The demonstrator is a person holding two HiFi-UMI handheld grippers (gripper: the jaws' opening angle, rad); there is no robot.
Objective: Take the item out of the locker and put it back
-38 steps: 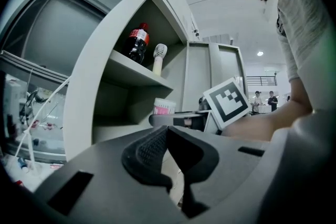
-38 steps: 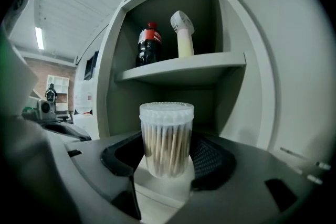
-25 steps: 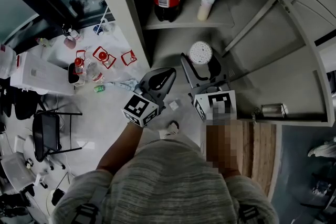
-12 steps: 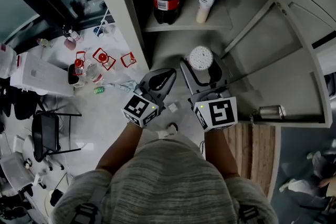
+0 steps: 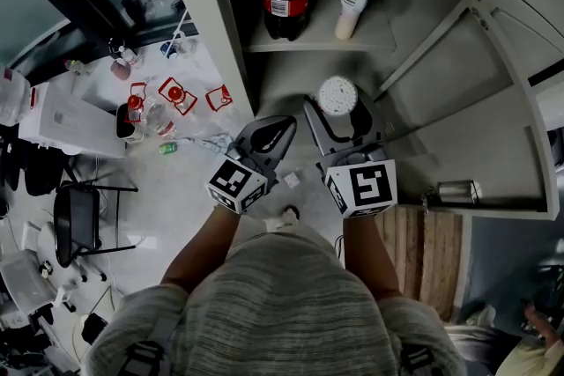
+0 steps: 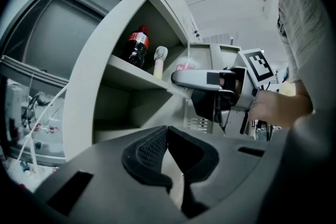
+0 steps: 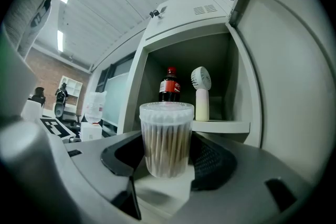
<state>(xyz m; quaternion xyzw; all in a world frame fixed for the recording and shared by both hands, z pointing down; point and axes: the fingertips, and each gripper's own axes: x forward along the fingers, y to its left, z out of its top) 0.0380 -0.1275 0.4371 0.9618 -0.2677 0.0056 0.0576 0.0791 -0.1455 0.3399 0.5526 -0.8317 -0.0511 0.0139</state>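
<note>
Outside the open locker (image 5: 520, 114), my right gripper (image 7: 167, 159) pinches a clear lidded tub of thin sticks (image 7: 167, 136) by its sides, upright, below and in front of the shelf (image 7: 227, 126). My left gripper (image 6: 167, 150) hangs beside it, jaws pressed together on nothing

As I judge it, the tub is out and the return is the step in hand. I would hold the pinch even, raise the tub level above the shelf lip, and set it on the bare front area, apart from the cola bottle (image 7: 169, 87) and the small handheld fan (image 7: 201, 93), so neither gets tipped

The sticks look like cotton swabs, though I cannot confirm that. From the right gripper view the shelf top is hidden, and the lower compartment sits in shadow
</note>
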